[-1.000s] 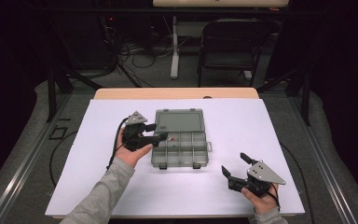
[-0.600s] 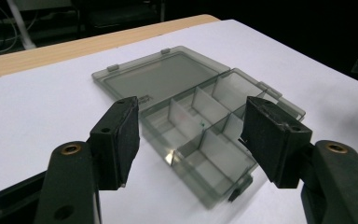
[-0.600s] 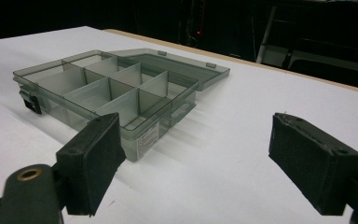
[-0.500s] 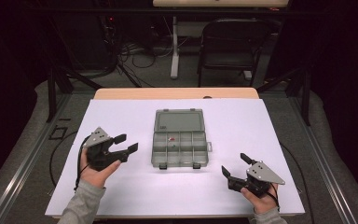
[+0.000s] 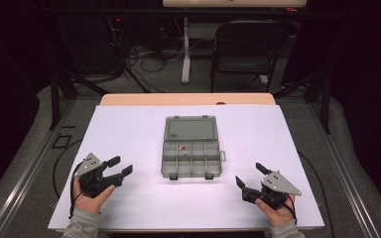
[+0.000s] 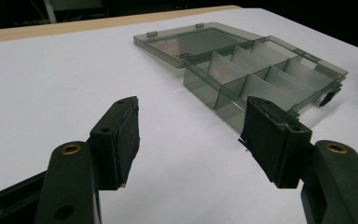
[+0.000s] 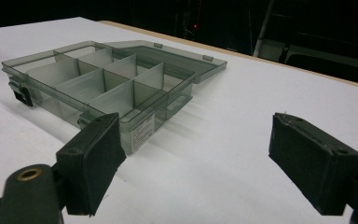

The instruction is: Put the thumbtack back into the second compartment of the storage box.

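A smoky clear organizer box [image 5: 192, 157] lies in the middle of the white table, its lid [image 5: 190, 128] folded flat on the far side. Dividers split it into several compartments, and a small red item [image 5: 182, 147] lies in one of the far ones. My left gripper [image 5: 121, 165] is held open at the near left, well apart from the box. At the near right my right gripper [image 5: 248, 173] is open too. From the left gripper view [image 6: 193, 135] the box [image 6: 261, 79] lies ahead to the right. In the right gripper view [image 7: 200, 158] the box [image 7: 102, 88] sits ahead to the left. Nothing is between either pair of jaws.
A white sheet [image 5: 129, 134] covers the table, with a strip of wooden edge [image 5: 188, 99] at the far side. Beyond the table stand a dark chair [image 5: 248, 49], a table leg and floor cables. Black cables trail off the table's near left.
My left gripper has drawn back from the box's left side to the near left of the table, still open. The right gripper and the box have stayed put.
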Action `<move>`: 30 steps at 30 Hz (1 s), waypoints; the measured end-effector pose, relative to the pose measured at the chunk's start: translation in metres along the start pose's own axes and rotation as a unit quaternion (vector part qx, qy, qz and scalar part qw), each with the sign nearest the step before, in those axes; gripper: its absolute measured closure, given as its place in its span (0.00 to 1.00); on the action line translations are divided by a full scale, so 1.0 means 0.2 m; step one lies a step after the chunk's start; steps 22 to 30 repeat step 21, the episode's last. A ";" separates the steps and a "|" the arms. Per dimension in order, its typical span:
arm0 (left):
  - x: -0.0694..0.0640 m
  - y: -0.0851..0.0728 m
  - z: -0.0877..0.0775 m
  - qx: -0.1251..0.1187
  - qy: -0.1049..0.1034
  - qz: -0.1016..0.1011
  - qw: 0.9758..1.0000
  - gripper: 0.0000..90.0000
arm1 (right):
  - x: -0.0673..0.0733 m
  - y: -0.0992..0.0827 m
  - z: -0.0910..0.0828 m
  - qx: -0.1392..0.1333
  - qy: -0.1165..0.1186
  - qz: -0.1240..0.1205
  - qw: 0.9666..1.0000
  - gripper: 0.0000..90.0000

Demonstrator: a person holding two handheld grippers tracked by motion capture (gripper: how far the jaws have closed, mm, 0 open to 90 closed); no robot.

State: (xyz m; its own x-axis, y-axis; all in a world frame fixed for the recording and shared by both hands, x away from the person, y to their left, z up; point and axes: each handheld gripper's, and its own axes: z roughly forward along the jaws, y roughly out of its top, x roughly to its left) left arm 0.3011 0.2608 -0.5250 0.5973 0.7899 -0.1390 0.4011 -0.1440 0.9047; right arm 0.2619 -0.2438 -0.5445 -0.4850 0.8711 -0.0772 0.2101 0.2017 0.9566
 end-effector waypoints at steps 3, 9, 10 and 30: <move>0.02 -0.02 -0.01 -0.005 0.004 -0.006 1.000 0.40 | 0.00 0.00 0.00 0.003 0.001 0.000 1.000 0.18; 0.04 -0.03 0.01 -0.004 0.014 -0.020 1.000 0.40 | 0.00 0.00 0.00 0.003 0.005 -0.003 1.000 0.18; 0.05 -0.03 0.01 -0.003 0.014 -0.019 1.000 0.40 | 0.00 0.00 0.00 0.001 0.005 -0.003 1.000 0.18; 0.05 -0.04 0.03 0.006 0.016 -0.021 1.000 0.40 | -0.01 0.00 0.00 0.007 0.003 -0.002 1.000 0.18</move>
